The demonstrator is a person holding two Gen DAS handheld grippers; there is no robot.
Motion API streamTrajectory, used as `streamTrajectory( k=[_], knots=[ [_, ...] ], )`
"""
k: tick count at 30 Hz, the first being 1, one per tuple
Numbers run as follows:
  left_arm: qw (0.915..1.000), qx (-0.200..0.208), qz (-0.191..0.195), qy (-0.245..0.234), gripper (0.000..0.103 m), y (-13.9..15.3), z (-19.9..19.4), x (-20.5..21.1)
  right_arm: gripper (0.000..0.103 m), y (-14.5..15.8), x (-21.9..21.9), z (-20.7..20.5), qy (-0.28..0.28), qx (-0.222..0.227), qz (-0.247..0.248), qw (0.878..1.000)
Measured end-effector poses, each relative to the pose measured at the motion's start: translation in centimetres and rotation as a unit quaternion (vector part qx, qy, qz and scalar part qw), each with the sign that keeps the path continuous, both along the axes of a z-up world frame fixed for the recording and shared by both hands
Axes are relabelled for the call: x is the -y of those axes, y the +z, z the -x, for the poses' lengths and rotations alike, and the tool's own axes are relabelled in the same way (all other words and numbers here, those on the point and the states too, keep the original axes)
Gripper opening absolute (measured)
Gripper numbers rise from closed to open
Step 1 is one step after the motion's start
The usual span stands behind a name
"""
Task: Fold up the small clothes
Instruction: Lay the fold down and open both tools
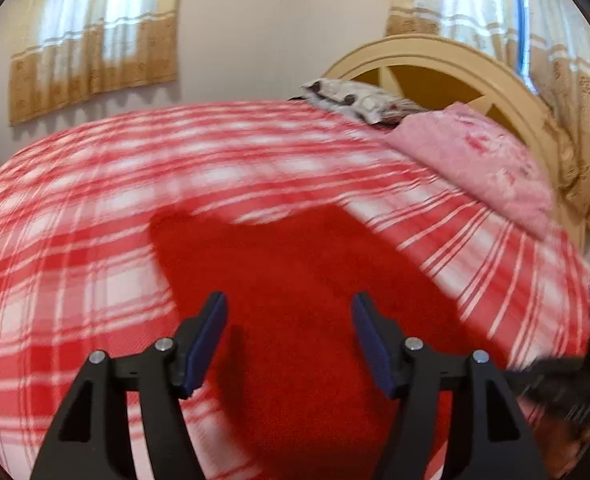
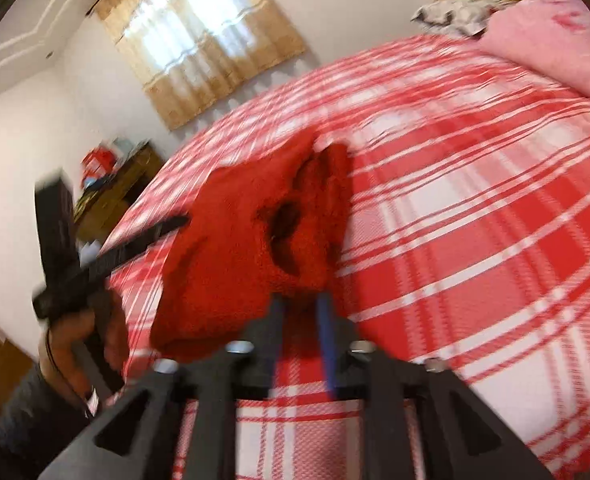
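Red garment [image 1: 295, 280]: fuzzy red small piece of clothing, lying on the bed's red-and-white checked cover [image 1: 95, 208]; rumpled, with a dark opening showing in the right wrist view [image 2: 255, 232].
Left hand-held gripper [image 1: 289, 304]: jaws stand wide apart, blue pads [image 1: 207, 340] clear of the cloth; the garment lies below and ahead, spreading between the two fingers. Nothing pinched.
Right hand-held gripper [image 2: 301, 304]: jaws part-way apart, narrow gap; the garment's near edge sits right at the fingertips. Frame blurred, cannot tell if the pads touch the cloth; no pinch visible.
Left hand-held gripper from right view [image 2: 107, 260]: at the garment's left edge, fingers reaching to the cloth, held by a person's hand [image 2: 83, 340] in a dark sleeve.
Bed surroundings: pink pillow [image 1: 479, 160] and patterned pillow [image 1: 359, 100] at the headboard [image 1: 435, 52], well apart from the garment.
Room: curtained window [image 2: 199, 40] beyond the bed's far side.
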State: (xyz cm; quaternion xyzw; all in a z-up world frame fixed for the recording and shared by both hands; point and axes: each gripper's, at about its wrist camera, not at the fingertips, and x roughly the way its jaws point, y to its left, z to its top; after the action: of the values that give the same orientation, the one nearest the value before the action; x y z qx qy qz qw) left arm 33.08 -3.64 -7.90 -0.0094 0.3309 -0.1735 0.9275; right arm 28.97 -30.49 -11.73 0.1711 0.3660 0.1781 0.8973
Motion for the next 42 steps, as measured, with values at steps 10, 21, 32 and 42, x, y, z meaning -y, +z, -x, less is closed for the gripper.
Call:
streamTrajectory(
  k=[10, 21, 32, 42],
  knots=[
    [0.9982, -0.022, 0.056, 0.0, 0.075, -2.9, 1.1, -1.9, 0.052, 2.9, -3.5, -10.1, 0.042, -0.036, 0.023, 0.998],
    [0.9941, -0.032, 0.103, 0.001, 0.095, -3.6, 1.1, -3.4, 0.009, 0.9, -3.6, -11.7, 0.029, -0.056, 0.052, 0.997],
    [0.9952, -0.055, 0.081, 0.009, 0.103, -4.3, 1.0, -2.6, 0.008, -0.9, -2.2, -11.7, -0.005, -0.07, 0.067, 0.995],
    [0.9951, -0.072, 0.067, 0.01, 0.103, -4.8, 0.7, -2.4, 0.034, 4.1, -4.5, -6.8, 0.05, 0.025, 0.07, 0.996]
  ],
)
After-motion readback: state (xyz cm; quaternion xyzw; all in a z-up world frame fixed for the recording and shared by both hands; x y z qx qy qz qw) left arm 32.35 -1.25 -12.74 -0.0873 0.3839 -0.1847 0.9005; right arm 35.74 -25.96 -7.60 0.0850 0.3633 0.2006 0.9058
